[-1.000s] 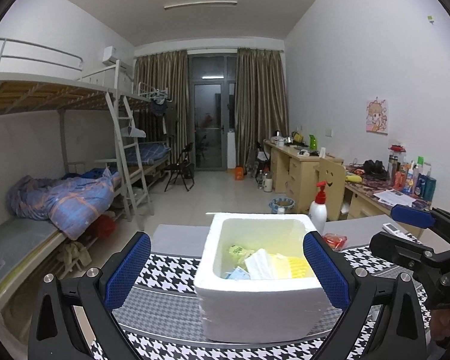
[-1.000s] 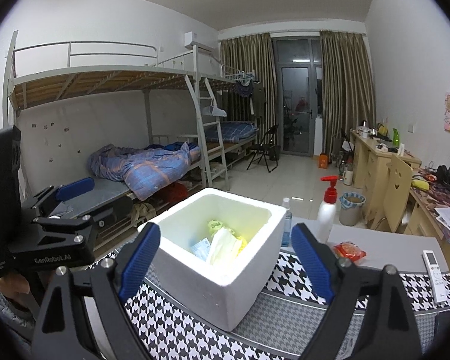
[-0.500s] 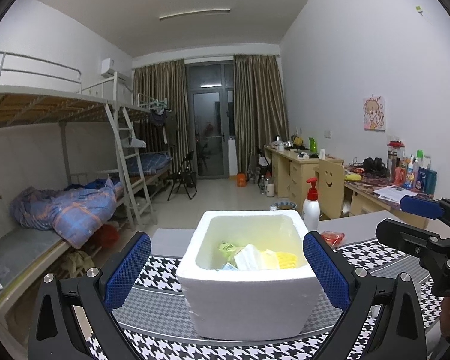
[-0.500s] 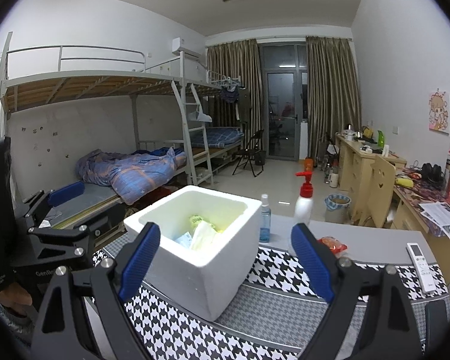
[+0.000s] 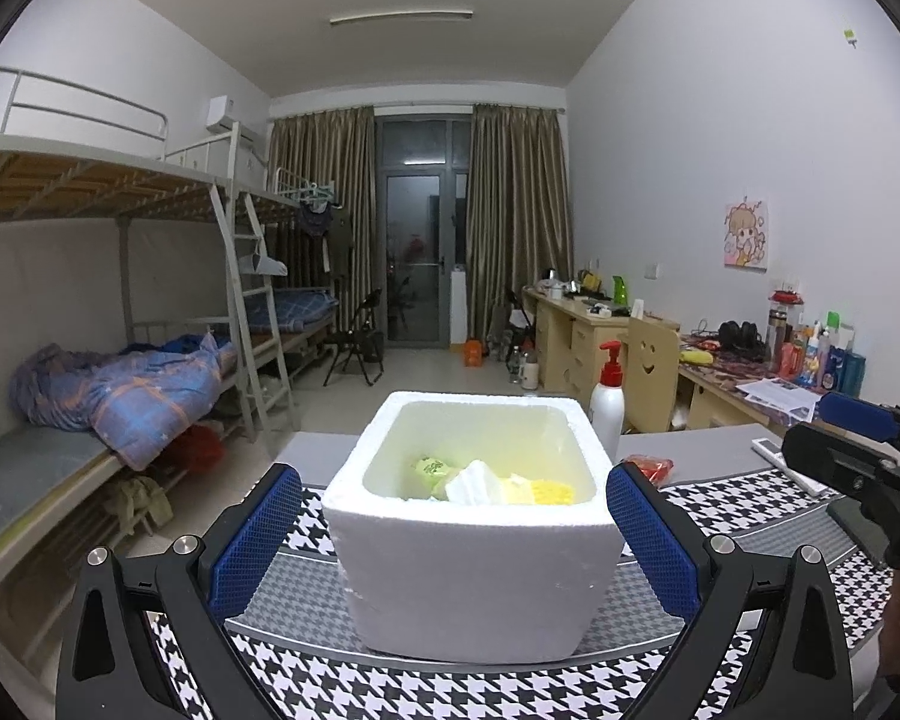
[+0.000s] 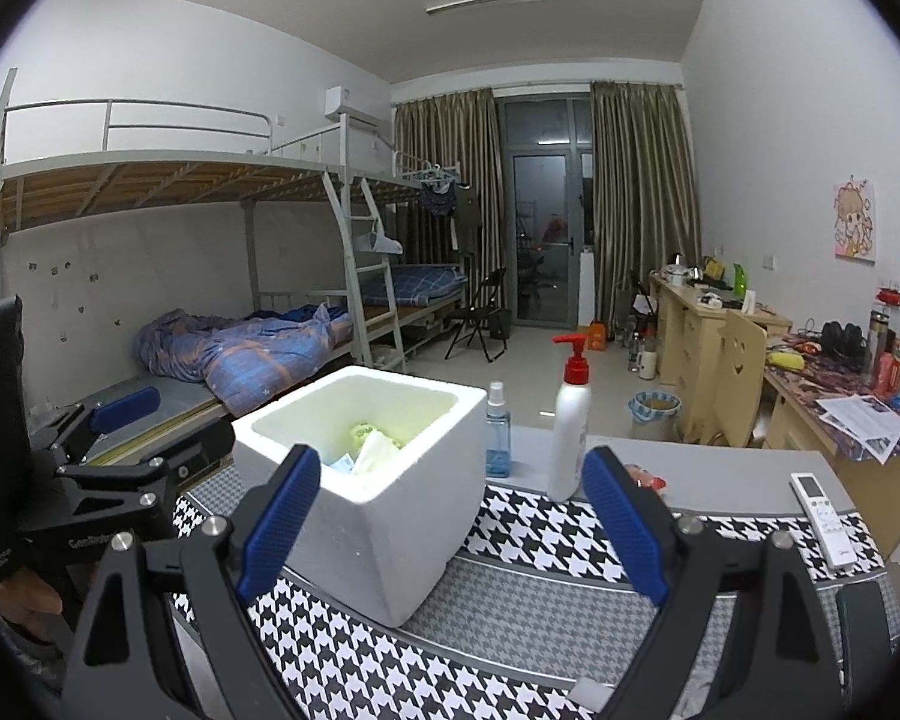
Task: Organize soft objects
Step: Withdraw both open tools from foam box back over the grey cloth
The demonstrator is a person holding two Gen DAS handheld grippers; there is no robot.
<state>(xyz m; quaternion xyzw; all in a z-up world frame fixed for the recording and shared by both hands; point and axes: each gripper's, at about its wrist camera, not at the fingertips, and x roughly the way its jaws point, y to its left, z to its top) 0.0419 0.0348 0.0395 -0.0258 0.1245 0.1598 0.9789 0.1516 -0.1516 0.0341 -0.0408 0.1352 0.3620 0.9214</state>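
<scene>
A white foam box (image 5: 474, 552) stands on the houndstooth table mat (image 5: 390, 684). Inside it lie soft items: a green pack (image 5: 429, 469), a white tissue pack (image 5: 473, 481) and a yellow sponge (image 5: 551, 489). My left gripper (image 5: 456, 546) is open and empty, its blue pads on either side of the box front, apart from it. My right gripper (image 6: 450, 525) is open and empty, just right of the box (image 6: 366, 480). The left gripper also shows in the right wrist view (image 6: 108, 438), and the right gripper in the left wrist view (image 5: 852, 444).
A white pump bottle with a red top (image 6: 572, 426) and a small blue spray bottle (image 6: 497, 432) stand behind the box. A red packet (image 5: 651, 465) and a white remote (image 6: 821, 510) lie on the table. Bunk beds stand left, desks right.
Both grippers have drawn back and lowered a little, so the box looks lower and its contents less visible. Both stay open and empty.
</scene>
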